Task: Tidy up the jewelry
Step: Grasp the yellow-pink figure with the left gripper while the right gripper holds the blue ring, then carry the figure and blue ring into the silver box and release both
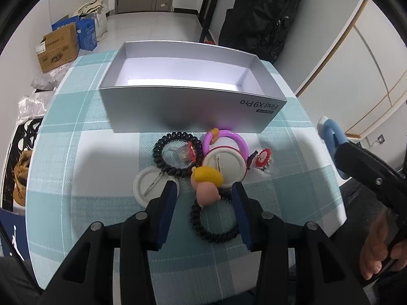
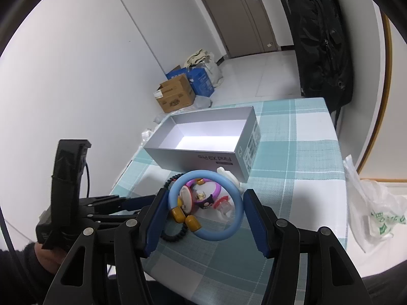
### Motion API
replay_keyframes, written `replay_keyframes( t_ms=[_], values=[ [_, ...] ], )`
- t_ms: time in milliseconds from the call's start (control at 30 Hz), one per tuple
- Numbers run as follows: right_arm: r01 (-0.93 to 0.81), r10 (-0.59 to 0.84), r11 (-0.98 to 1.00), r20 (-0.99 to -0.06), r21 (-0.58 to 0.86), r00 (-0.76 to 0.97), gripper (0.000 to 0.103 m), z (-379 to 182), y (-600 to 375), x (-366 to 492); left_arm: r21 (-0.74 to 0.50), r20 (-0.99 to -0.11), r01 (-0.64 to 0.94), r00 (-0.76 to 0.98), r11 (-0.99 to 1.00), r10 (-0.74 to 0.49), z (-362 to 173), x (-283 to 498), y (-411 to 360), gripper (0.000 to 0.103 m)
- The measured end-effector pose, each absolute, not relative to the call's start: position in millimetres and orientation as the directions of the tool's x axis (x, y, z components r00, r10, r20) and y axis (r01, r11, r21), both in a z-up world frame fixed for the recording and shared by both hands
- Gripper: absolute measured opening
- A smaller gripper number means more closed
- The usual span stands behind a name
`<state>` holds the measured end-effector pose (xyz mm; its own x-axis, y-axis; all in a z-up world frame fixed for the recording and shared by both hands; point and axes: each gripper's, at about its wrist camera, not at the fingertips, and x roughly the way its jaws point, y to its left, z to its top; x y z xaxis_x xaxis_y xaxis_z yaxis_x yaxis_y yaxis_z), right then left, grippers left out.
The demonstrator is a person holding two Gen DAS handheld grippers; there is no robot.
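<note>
An open grey box (image 1: 193,109) stands at the far side of the checked table; it also shows in the right wrist view (image 2: 203,150). In front of it lie two black coil hair ties (image 1: 178,156) (image 1: 215,222), a purple bangle (image 1: 226,139), two white pin badges (image 1: 150,185) (image 1: 223,166), a red charm (image 1: 264,158) and a yellow-and-pink figure (image 1: 207,183). My left gripper (image 1: 203,198) is open, its fingers either side of the figure. My right gripper (image 2: 204,211) is shut on a light blue bangle (image 2: 206,204) with yellow beads, held above the pile.
The table has a teal checked cloth (image 1: 76,178). A black bag (image 2: 320,40) hangs at the far right edge. A plastic bag (image 2: 374,208) sits off the table's right side. Cardboard boxes (image 1: 58,48) stand on the floor beyond.
</note>
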<state>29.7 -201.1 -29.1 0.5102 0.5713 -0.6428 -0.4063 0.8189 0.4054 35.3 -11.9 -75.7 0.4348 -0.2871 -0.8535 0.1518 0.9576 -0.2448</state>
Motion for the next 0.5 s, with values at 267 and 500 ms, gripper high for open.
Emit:
replay_keyframes(
  t_ms=[267, 500],
  values=[
    [-0.403, 0.572, 0.819, -0.640, 0.409, 0.513, 0.059, -28.7, -202.3, 30.8, -0.264, -0.854, 0.122, 0.432, 0.957, -0.291, -82.1, 40.1, -2.3, 0.038],
    [-0.402, 0.570, 0.820, -0.641, 0.407, 0.514, 0.059, -29.2, -202.0, 30.6, -0.247, -0.849, 0.156, 0.441, 0.956, -0.291, -78.0, 38.3, -9.4, 0.022]
  ],
)
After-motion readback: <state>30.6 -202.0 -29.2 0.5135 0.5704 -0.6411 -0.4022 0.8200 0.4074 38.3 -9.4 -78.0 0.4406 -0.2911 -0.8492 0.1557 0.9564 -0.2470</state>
